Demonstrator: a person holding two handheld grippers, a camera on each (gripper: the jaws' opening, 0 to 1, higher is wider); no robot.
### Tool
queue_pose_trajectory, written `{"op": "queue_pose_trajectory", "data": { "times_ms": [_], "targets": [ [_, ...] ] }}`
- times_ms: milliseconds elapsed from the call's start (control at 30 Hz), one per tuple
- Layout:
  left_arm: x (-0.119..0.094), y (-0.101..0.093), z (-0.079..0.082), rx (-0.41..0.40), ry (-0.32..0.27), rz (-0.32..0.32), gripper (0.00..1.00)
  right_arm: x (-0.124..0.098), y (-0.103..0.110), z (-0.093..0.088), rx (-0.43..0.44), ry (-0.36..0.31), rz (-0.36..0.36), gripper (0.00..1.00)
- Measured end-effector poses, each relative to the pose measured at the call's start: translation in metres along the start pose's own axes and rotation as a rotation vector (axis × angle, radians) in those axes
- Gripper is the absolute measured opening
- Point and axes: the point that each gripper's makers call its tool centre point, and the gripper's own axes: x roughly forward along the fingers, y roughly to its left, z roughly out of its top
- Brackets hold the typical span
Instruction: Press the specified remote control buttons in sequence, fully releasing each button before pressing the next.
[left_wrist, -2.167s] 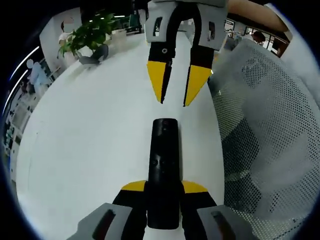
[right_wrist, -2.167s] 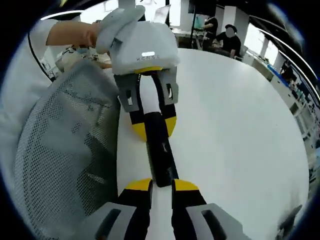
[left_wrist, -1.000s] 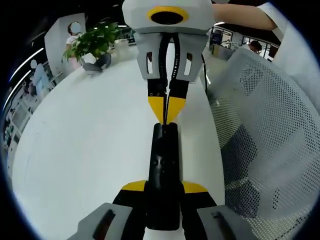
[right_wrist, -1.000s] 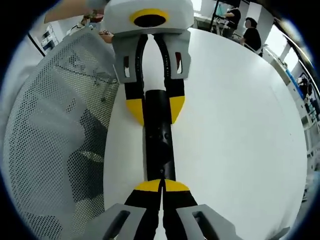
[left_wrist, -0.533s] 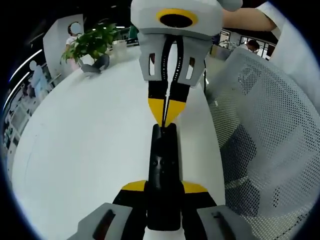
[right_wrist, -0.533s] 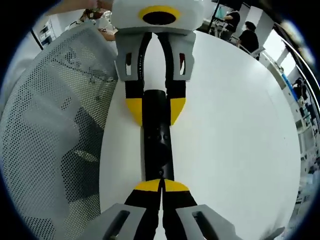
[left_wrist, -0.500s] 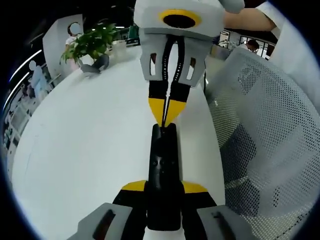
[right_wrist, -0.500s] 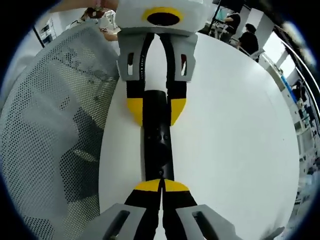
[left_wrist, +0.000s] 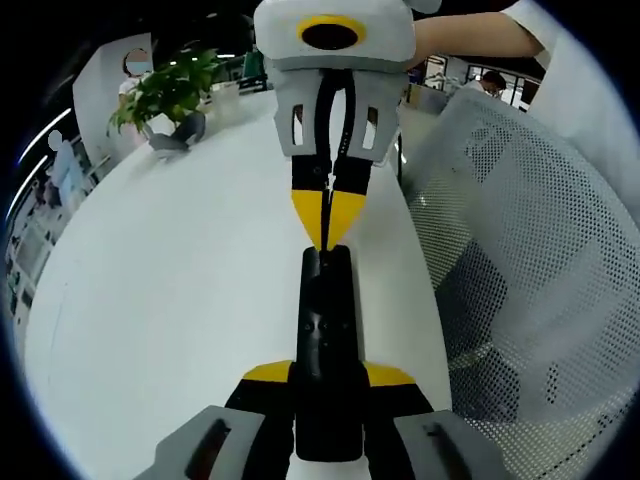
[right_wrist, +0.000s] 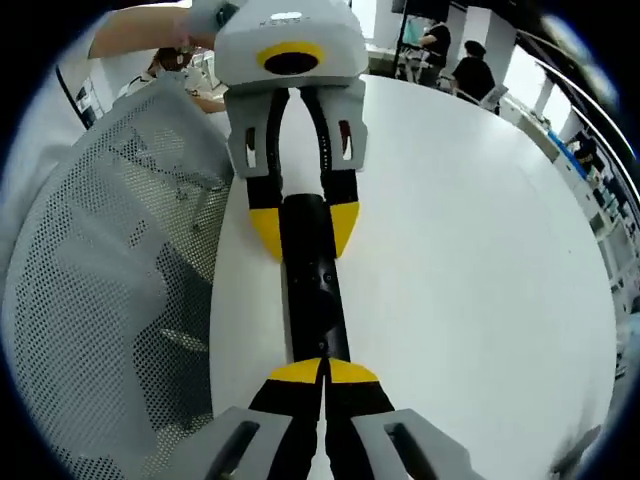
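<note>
Left gripper (left_wrist: 326, 375) clamped on the near end of a black remote control (left_wrist: 326, 330); yellow-tipped jaws sit either side of its body. In the right gripper view the same grip shows from the far side: left gripper (right_wrist: 303, 228) holding the remote control (right_wrist: 313, 295) by one end, a person's hand on its white housing above.

Right gripper (right_wrist: 321, 372) has its jaws closed together, nothing between them, the joined yellow tips touching down on the remote's opposite end. In the left gripper view it comes in from the top, right gripper (left_wrist: 326, 240) pointing down with the tip on the remote's far end.

Remote lies flat and lengthwise on a white round table (left_wrist: 180, 280), near the edge. White mesh chair back (left_wrist: 520, 270) just beside that edge. Potted plant (left_wrist: 165, 95) at the table's far side. Seated people (right_wrist: 470, 70) beyond the table.
</note>
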Motion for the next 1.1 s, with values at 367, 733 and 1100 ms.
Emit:
{"op": "queue_pose_trajectory", "data": {
  "times_ms": [367,733,1100],
  "targets": [
    [0.001,-0.001,0.000,-0.002,0.001,0.001,0.24,0.005,-0.001,0.010,-0.026,-0.028,-0.002,0.00],
    [0.001,0.000,0.000,-0.003,0.016,0.002,0.24,0.005,-0.002,0.010,0.031,-0.044,0.011,0.00],
    [0.001,0.000,0.000,-0.014,0.026,0.007,0.24,0.003,0.001,0.011,0.100,-0.117,-0.021,0.00]
  ]
}}
